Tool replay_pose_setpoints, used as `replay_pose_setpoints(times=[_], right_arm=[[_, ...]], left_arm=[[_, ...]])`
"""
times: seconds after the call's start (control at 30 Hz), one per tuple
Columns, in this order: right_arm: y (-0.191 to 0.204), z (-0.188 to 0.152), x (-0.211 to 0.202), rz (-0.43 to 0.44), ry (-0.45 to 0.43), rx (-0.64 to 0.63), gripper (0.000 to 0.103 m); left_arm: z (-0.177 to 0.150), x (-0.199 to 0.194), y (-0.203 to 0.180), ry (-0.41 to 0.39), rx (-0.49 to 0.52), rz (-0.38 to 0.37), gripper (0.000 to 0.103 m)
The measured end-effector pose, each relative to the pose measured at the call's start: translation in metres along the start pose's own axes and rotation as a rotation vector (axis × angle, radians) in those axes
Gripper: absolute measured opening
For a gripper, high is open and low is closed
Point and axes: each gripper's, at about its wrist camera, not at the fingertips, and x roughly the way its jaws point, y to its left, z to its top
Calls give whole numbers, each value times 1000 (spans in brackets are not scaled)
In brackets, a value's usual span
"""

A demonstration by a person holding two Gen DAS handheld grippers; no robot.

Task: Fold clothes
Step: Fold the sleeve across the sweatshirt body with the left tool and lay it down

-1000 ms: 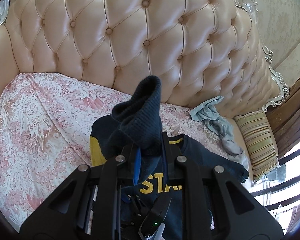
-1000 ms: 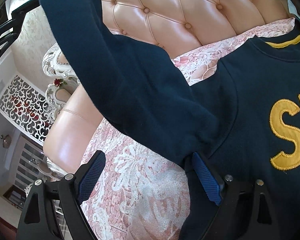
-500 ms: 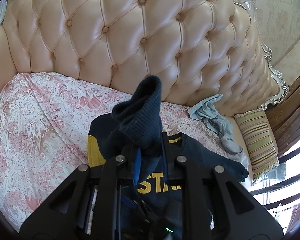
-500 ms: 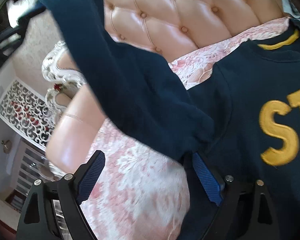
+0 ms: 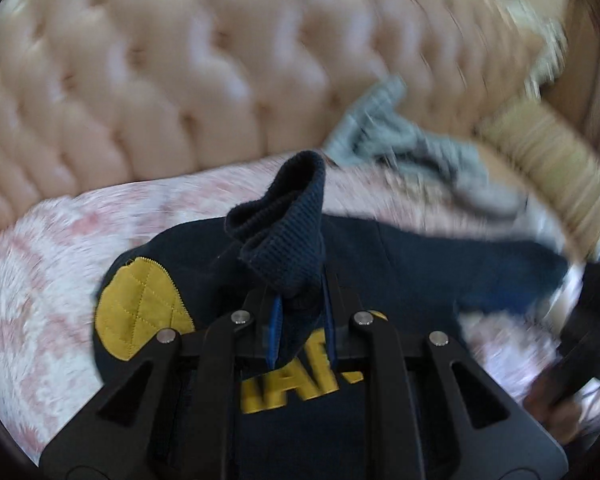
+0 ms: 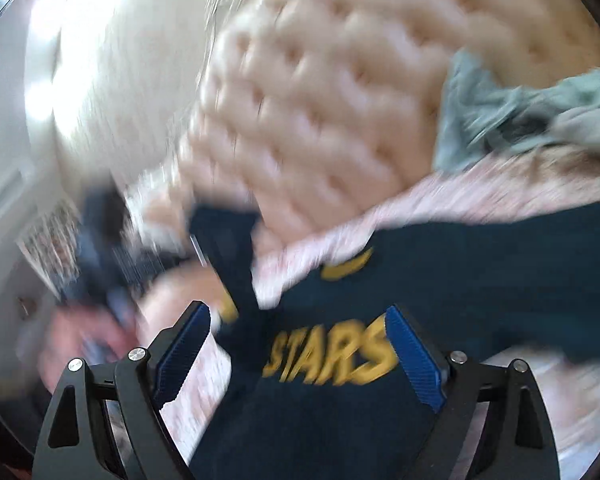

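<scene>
While L gripper (image 5: pixel 302 320) pinches cuff (image 5: pixel 284 224), sweatshirt (image 6: pixel 480 280) reads "STARS".

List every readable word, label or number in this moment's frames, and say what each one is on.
"STARS": yellow stitched letters on the chest of the navy sweatshirt, right wrist view.
Same lettering in the left wrist view: partly hidden behind the left hand-held gripper and blurred, not readable whole.
Yellow quilted patch: no text.
Nothing else legible.

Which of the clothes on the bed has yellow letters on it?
The navy sweatshirt spread on the bed; it reads STARS in yellow. The crumpled grey garment by the headboard shows no letters.
</scene>
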Motion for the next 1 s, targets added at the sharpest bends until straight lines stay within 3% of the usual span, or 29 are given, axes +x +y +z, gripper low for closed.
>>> replay_pose_setpoints(times=[0.1, 0.17, 0.2, 0.23, 0.3, 0.37, 0.47, 0.6, 0.67, 0.73, 0.8, 1.0], right_arm=[[-24, 12, -18, 75, -76, 142, 100], [-19, 15, -18, 17, -94, 113, 100], [-8, 16, -14, -53, -83, 38, 100], [1, 16, -10, -112, -71, -33, 100], [17, 13, 2, -215, -38, -158, 100], [22, 8, 17, -253, 7, -206, 100], [10, 8, 41, -289, 76, -161, 100], [8, 9, 85, -222, 252, -140, 100], [21, 8, 107, -327, 277, -242, 100], [35, 1, 121, -452, 251, -372, 100], [36, -12, 128, -548, 270, -415, 100], [13, -34, 138, -615, 402, -342, 100]], left_arm=[[-22, 42, -36, 57, 59, -1, 20], [-34, 54, -46, 72, 53, -5, 22], [-38, 57, -48, 73, 42, -11, 32], [-39, 55, -46, 82, 23, -28, 55], [-43, 44, -40, 83, -37, -74, 62], [-52, 23, -27, 66, -131, -150, 62], [-78, -17, 23, 2, -368, -214, 62], [-124, -39, 101, 8, -696, -256, 62], [-147, -43, 131, 28, -802, -259, 62], [-164, -48, 146, 33, -842, -235, 62], [-173, -49, 151, 22, -868, -252, 62], [-124, -38, 129, -100, -711, -376, 62]])
